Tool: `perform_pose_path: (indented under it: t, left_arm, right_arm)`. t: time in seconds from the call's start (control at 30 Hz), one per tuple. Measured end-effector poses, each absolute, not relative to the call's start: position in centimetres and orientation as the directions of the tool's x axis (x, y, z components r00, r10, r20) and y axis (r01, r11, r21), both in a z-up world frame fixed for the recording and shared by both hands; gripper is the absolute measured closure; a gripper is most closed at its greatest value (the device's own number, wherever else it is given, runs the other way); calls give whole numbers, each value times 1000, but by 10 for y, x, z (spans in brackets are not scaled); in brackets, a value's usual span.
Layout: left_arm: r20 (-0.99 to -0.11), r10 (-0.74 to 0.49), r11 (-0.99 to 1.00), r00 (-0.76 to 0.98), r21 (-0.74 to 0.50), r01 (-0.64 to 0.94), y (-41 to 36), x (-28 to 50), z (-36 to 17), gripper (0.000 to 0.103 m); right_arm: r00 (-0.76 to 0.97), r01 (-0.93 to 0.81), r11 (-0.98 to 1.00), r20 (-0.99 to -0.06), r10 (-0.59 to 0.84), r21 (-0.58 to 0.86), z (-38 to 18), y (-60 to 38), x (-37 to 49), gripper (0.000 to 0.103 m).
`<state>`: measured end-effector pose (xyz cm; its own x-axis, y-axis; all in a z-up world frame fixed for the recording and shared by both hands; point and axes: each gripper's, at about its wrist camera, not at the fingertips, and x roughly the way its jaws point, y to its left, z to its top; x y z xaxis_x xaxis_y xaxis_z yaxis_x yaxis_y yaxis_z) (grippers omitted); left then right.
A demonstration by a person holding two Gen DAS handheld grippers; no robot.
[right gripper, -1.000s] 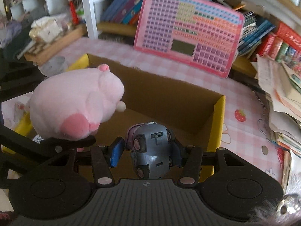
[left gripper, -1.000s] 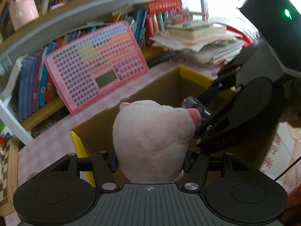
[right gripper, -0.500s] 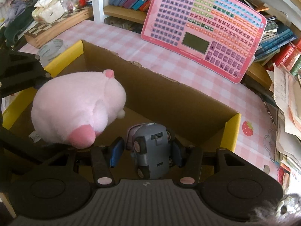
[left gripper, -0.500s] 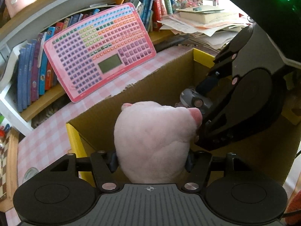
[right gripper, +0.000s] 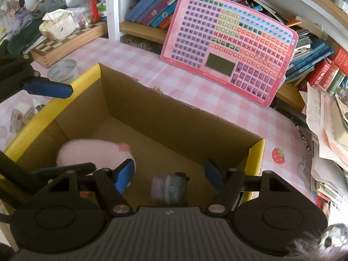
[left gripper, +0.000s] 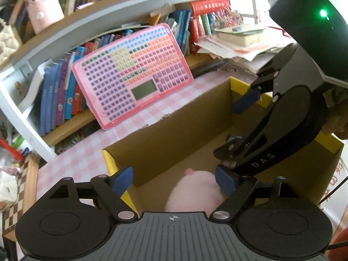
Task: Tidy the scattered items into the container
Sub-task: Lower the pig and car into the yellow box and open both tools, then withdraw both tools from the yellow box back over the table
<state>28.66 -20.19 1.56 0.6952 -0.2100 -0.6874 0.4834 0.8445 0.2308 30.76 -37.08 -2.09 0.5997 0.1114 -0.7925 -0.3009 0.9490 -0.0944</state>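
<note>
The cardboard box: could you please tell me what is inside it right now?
Inside the cardboard box are a pink plush toy and a small grey toy car, blurred. The hand-held grippers' bodies cover the near part of its floor.

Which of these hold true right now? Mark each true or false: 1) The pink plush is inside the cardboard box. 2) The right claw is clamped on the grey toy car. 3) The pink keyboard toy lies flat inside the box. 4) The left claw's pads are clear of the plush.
1) True: the pink plush is inside the cardboard box.
2) False: the right claw is opening, and the grey toy car sits blurred between its pads, untouched.
3) False: the pink keyboard toy leans against the bookshelf, outside the box.
4) True: the left claw is opening, pads apart from the plush.
</note>
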Motion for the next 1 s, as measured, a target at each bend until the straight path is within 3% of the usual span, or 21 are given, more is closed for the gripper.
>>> perform_pose_path:
  t: [0.5, 1.0]
  left_arm:
    - [-588, -235, 893, 774, 185, 411, -164, 227, 56, 16]
    - [-554, -279, 910, 784, 109, 400, -112, 176, 61, 14]
  right_arm:
    - [712, -211, 975, -694, 109, -64, 26, -362, 248, 33]
    - [774, -49, 997, -634, 5, -52, 46, -331, 184, 33]
